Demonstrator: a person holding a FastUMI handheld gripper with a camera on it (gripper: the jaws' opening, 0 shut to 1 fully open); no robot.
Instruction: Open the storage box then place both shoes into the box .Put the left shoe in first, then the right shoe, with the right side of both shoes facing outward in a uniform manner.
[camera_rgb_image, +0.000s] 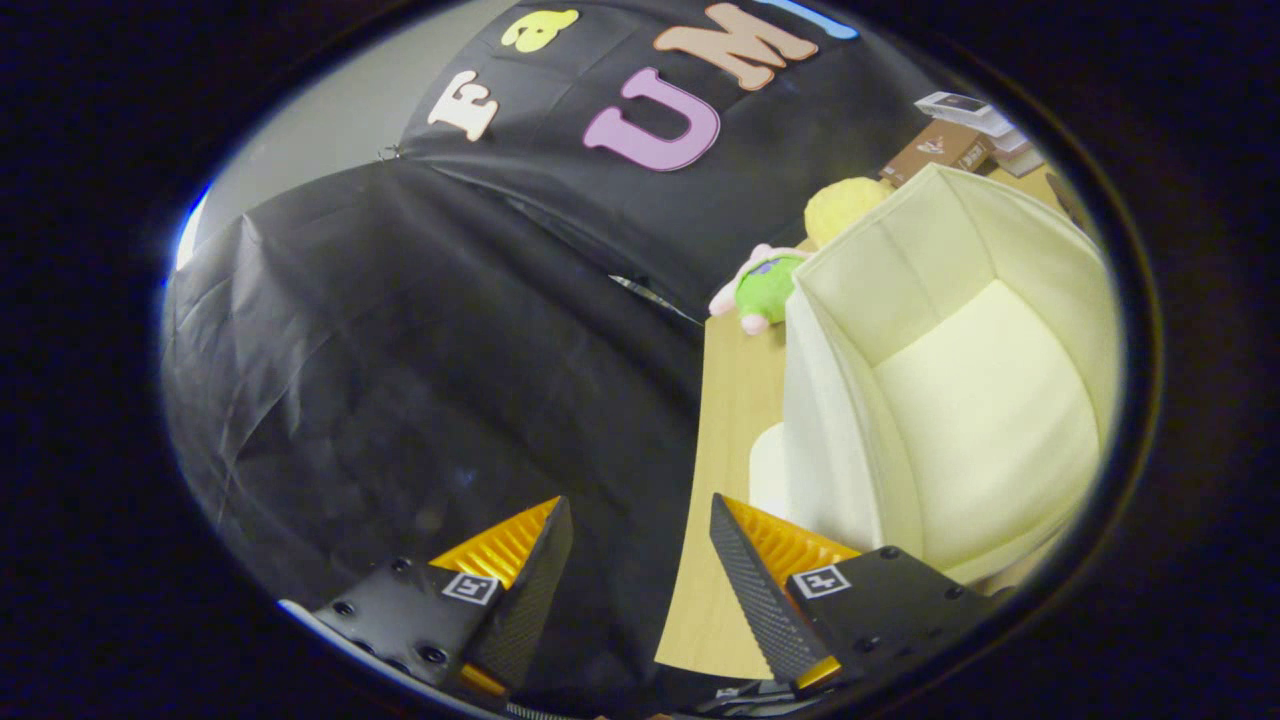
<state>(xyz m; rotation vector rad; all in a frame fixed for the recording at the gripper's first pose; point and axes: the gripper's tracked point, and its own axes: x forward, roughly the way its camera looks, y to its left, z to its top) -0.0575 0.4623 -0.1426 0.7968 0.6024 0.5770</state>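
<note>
The cream storage box (940, 330) stands on the wooden table (730, 420), open at the top, with its pale inside bare. It lies to the right of my fingers and a little beyond them. My gripper (640, 520) is open, with nothing between its fingers; through the gap I see the black cloth wall and the table's left edge. The view is tilted. A flat white piece (768, 470) lies on the table against the box's near side, just ahead of my right finger; I cannot tell what it is.
A green and pink plush toy (762, 285) and a yellow plush (840, 205) lie on the table behind the box. Cardboard boxes (945, 145) are stacked farther back. The black cloth wall hangs left of the table's edge.
</note>
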